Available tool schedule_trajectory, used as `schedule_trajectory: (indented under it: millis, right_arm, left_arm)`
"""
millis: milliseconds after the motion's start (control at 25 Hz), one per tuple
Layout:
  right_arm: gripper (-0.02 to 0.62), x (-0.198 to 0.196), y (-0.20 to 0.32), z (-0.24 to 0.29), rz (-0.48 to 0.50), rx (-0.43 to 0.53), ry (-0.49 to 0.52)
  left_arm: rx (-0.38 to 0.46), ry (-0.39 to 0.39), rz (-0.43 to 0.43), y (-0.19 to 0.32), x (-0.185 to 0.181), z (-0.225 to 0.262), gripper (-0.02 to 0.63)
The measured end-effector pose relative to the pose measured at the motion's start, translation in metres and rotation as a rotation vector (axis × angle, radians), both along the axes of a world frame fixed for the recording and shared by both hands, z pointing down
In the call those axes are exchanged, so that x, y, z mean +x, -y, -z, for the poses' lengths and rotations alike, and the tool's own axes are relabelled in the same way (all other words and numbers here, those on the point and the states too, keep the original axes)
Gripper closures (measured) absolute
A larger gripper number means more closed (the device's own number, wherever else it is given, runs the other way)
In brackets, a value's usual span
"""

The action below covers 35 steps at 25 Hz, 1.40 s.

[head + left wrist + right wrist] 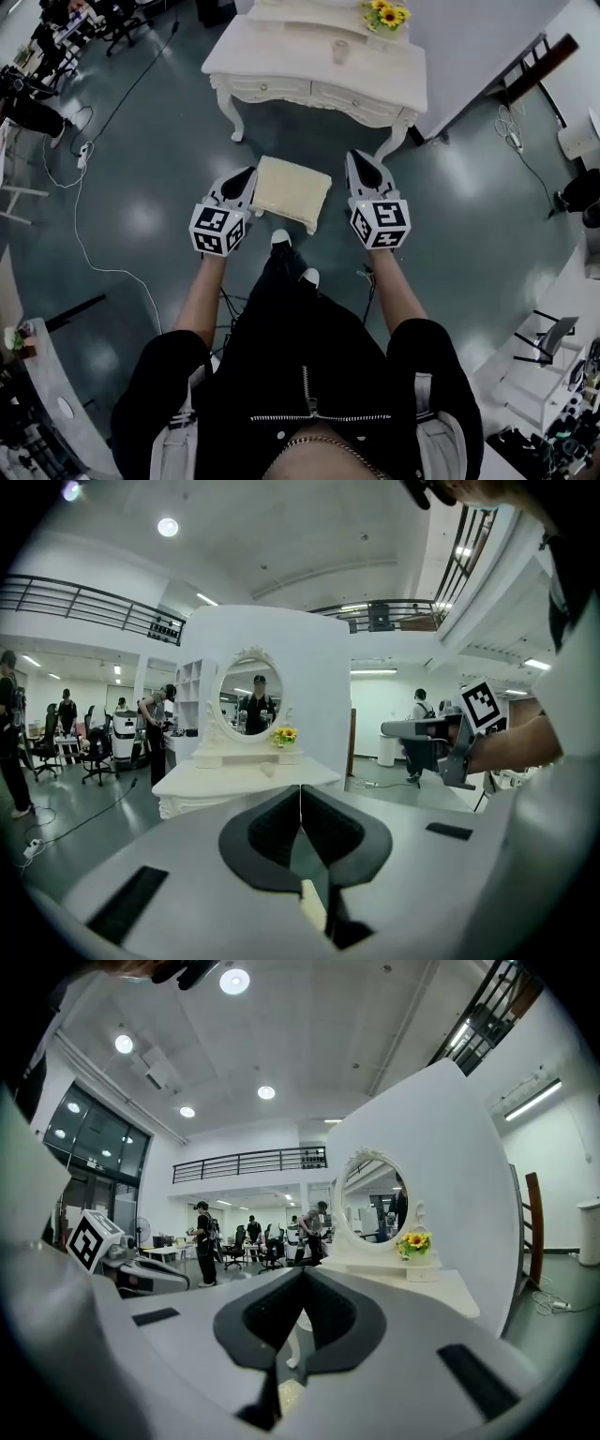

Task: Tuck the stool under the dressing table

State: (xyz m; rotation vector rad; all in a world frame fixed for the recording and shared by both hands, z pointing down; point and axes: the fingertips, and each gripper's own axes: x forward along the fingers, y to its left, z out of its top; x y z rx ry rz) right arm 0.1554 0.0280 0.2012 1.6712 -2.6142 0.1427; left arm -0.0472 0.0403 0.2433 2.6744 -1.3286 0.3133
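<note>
Jacket (309, 394), stool (292, 191) show overhead; mirror (255, 697) only in gripper views.

Head view overhead; gripper views toward table (281, 52)

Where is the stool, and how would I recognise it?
Find the white dressing table with the sunflowers at the top of the head view. On the floor in front of it sits the stool, between the left claw and the right claw. It is the only low, square, cream-cushioned thing there.

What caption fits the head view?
Left gripper and right gripper, both shut, flank the cream stool before the dressing table.
</note>
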Motion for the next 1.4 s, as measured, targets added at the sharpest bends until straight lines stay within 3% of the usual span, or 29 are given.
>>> schedule_trajectory:
  millis: [440, 800, 1040, 1160, 1280, 1400]
  right_arm:
    - [0.589, -0.001, 0.021, -0.025, 0.016, -0.054, -0.026]
    - [0.589, -0.028, 0.045, -0.089, 0.051, -0.185, -0.049]
    - [0.589, -0.036, 0.06, -0.135, 0.054, -0.264, -0.047]
    - [0.589, -0.036, 0.062, -0.155, 0.063, -0.305, -0.053]
    - [0.589, -0.039, 0.064, -0.17, 0.073, -0.337, -0.053]
    - [0.589, -0.046, 0.063, -0.179, 0.083, -0.352, -0.048]
  left_arm:
    - [-0.087, -0.069, 0.011, 0.03, 0.012, -0.041, 0.584]
    - [-0.298, -0.234, 0.087, 0.059, -0.005, -0.142, 0.584]
    - [-0.415, -0.299, 0.112, 0.057, -0.008, -0.207, 0.583]
    - [-0.487, -0.434, 0.19, 0.058, -0.012, -0.231, 0.576]
    - [-0.583, -0.637, 0.274, 0.064, -0.018, -0.259, 0.355]
    - [-0.643, -0.752, 0.339, 0.065, -0.026, -0.287, 0.305]
